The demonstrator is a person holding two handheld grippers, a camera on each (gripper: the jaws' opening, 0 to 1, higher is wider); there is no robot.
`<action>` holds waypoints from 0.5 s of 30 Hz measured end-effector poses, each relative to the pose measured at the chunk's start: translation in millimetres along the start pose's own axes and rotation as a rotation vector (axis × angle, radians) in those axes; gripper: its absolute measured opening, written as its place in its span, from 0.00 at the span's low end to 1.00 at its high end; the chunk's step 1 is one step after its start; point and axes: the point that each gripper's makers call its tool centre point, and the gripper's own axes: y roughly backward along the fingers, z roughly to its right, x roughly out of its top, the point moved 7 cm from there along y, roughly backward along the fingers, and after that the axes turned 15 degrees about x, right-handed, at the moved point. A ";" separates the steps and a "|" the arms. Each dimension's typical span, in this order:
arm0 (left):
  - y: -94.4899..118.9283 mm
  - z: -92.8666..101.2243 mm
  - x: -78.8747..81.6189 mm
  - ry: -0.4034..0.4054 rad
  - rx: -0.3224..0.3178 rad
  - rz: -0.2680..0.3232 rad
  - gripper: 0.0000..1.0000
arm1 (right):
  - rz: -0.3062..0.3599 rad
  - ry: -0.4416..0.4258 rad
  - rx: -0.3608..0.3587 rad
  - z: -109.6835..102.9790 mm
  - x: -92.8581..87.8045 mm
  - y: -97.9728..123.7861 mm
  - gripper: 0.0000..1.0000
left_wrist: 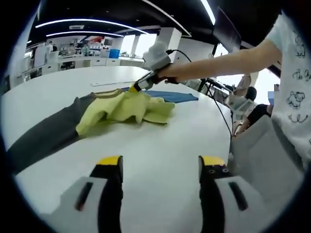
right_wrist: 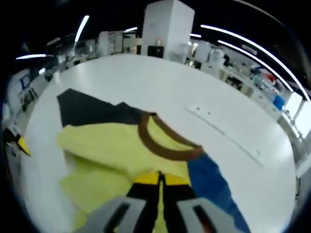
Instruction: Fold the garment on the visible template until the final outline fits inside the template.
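A yellow garment [left_wrist: 124, 109] with a brown collar [right_wrist: 165, 143] lies crumpled on a dark grey template [left_wrist: 43, 131] on the white table. A blue cloth part [right_wrist: 214, 184] adjoins it on the far side from the template. In the left gripper view, my right gripper [left_wrist: 139, 87], held by a person's hand, is shut on a raised edge of the yellow fabric. In its own view the right gripper [right_wrist: 159, 180] has its jaws pressed together over yellow cloth just below the collar. My left gripper [left_wrist: 161, 162] hovers open over bare table, short of the garment.
The white table [left_wrist: 160, 141] is wide and round-edged. A person in a white printed shirt [left_wrist: 294, 73] stands at the right, and grey chairs [left_wrist: 262, 145] sit by the table's edge. A flat white strip [right_wrist: 228, 131] lies on the table beyond the collar.
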 end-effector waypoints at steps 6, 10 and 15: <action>-1.5 2.9 1.8 0.007 -0.003 0.010 0.60 | 0.013 -0.002 0.002 2.1 -2.9 6.8 0.00; -2.2 4.7 3.9 0.003 -0.012 0.014 0.60 | 0.043 -0.034 -0.002 2.5 -4.9 14.8 0.06; -3.2 5.4 7.0 -0.002 -0.021 0.019 0.61 | 0.088 -0.046 -0.008 4.6 -7.3 27.5 0.16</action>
